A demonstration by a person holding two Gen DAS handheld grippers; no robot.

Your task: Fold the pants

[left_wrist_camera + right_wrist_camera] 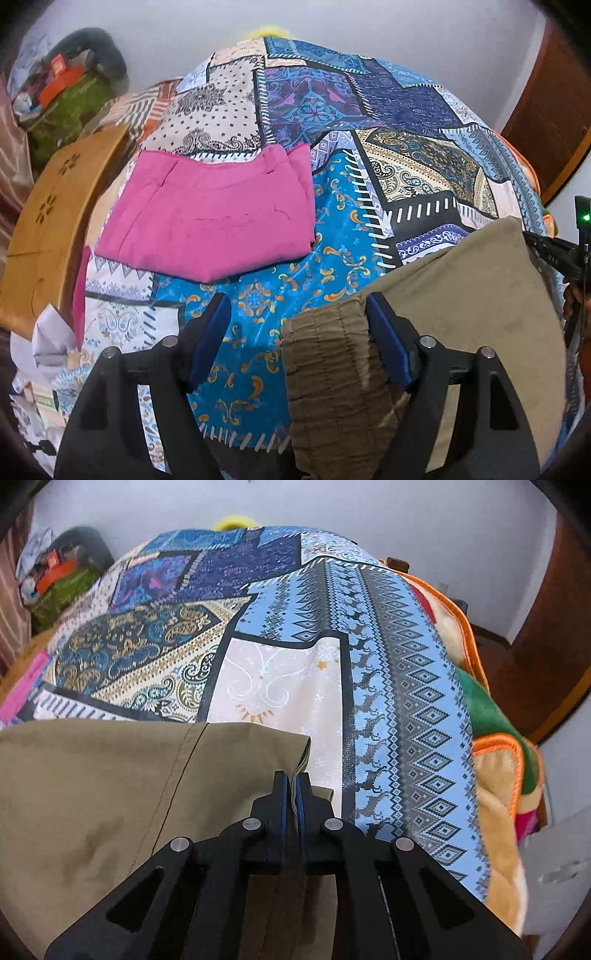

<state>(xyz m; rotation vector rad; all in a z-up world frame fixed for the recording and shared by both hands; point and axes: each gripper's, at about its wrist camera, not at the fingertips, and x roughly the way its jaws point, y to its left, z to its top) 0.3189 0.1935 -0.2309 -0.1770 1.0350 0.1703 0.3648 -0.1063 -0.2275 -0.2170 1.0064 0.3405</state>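
Olive-khaki pants (461,306) lie on the patterned bedspread (332,229), their elastic waistband (328,354) at the near left. My left gripper (297,306) is open above the waistband's corner, its right finger resting over the gathered band. In the right wrist view the pants (110,782) spread across the lower left. My right gripper (292,779) is shut on the pants' hem corner at their right edge.
A folded pink garment (210,218) lies on the bedspread beyond the left gripper. A brown cardboard piece (48,229) and cluttered bags (62,92) sit at the left. An orange-edged plush blanket (495,746) hangs off the bed's right side. A wooden door (546,635) stands beyond.
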